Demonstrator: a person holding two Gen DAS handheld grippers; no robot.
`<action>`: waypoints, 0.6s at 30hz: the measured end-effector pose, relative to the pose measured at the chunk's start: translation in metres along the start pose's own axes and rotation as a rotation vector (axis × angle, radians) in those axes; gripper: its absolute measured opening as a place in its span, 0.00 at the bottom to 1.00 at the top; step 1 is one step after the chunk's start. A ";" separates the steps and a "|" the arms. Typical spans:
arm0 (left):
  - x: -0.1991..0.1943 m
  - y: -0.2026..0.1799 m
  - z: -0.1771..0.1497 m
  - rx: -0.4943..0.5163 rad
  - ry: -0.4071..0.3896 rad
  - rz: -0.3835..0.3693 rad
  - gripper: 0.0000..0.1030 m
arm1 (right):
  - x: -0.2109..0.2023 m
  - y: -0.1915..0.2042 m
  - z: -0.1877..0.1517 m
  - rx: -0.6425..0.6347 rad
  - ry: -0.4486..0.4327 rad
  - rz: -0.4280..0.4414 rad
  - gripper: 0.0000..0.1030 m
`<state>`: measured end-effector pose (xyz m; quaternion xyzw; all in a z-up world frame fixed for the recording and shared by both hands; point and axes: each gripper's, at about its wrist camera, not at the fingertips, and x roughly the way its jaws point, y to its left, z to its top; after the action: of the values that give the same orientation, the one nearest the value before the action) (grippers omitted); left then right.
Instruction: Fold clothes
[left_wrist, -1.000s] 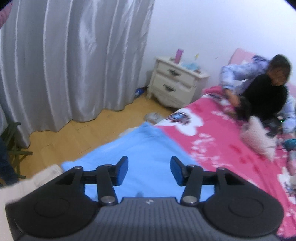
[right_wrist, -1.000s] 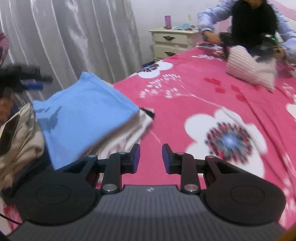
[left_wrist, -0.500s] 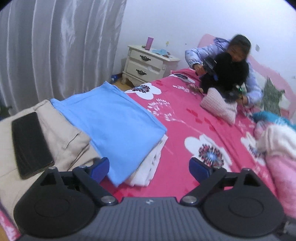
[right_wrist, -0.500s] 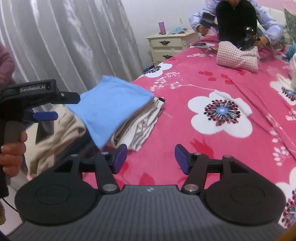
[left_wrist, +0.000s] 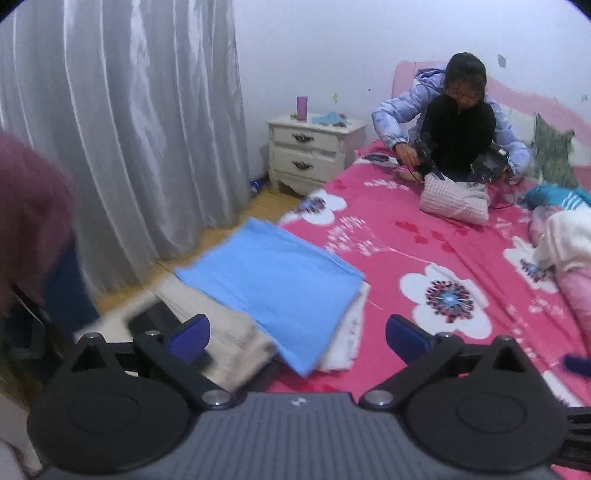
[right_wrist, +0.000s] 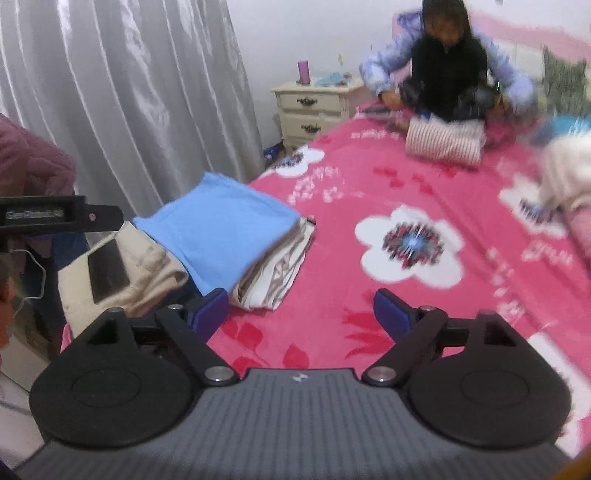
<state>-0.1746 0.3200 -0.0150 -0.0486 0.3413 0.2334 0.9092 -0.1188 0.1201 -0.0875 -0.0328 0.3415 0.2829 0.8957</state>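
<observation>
As both sets of jaws had just been opening, left gripper (left_wrist: 297, 336) and right gripper (right_wrist: 301, 312) stood wide, empty | folded sky-blue cotton garment (right_wrist: 221, 229) lay atop stack at pink floral bed (right_wrist: 369, 325) edge | fold judged finished.

Both wrist cameras look down along the bed (left_wrist: 424, 258) from its foot corner, sharing the blue cloth (right_wrist: 221, 225).

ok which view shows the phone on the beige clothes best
The right wrist view: the phone lies sharp and whole on the beige clothes, beside the blue cloth. In the left wrist view it is only a dark blurred patch, partly hidden behind the left gripper's finger.
</observation>
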 end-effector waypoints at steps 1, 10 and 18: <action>-0.010 0.001 0.008 0.019 -0.008 0.016 0.99 | -0.011 0.005 0.006 -0.026 -0.009 -0.023 0.92; -0.074 0.047 0.045 -0.035 -0.005 0.060 1.00 | -0.085 0.047 0.041 -0.148 -0.071 -0.216 0.97; -0.089 0.100 0.055 -0.118 0.082 -0.001 1.00 | -0.100 0.105 0.068 -0.150 0.022 -0.259 0.99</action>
<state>-0.2455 0.3874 0.0915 -0.1118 0.3637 0.2503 0.8903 -0.1950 0.1771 0.0414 -0.1464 0.3220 0.1892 0.9160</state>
